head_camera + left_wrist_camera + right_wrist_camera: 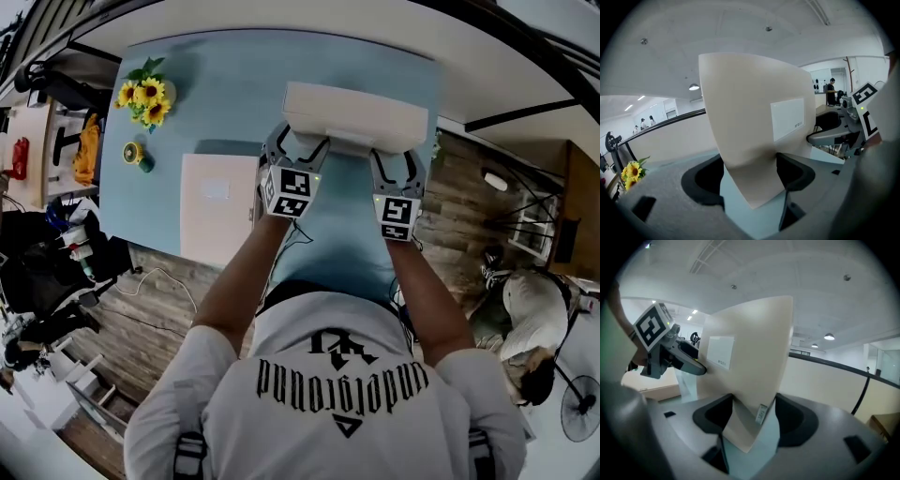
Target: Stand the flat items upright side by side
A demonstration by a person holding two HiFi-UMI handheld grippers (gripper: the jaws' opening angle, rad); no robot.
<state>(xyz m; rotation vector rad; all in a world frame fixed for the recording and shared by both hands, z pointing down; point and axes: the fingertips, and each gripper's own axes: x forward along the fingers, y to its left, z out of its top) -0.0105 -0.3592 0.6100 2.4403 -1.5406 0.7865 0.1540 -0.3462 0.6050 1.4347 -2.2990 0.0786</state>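
A flat cream box [356, 117] with a white label is raised on its edge over the blue table [225, 103], tilted up from flat. My left gripper [298, 148] holds its near left end and my right gripper [394, 161] its near right end. In the left gripper view the box [750, 117] fills the gap between the jaws of the left gripper [750, 176], which press on both of its faces. The right gripper view shows the box [750, 357] clamped the same way in the right gripper [753, 420]. A second flat cream box [217, 208] lies flat on the table to the left.
Sunflowers [145, 98] stand at the table's far left corner, with a small yellow and green item [136, 155] beside them. Shelves and clutter [47, 234] line the left side of the wooden floor. Another person [534, 328] sits at lower right.
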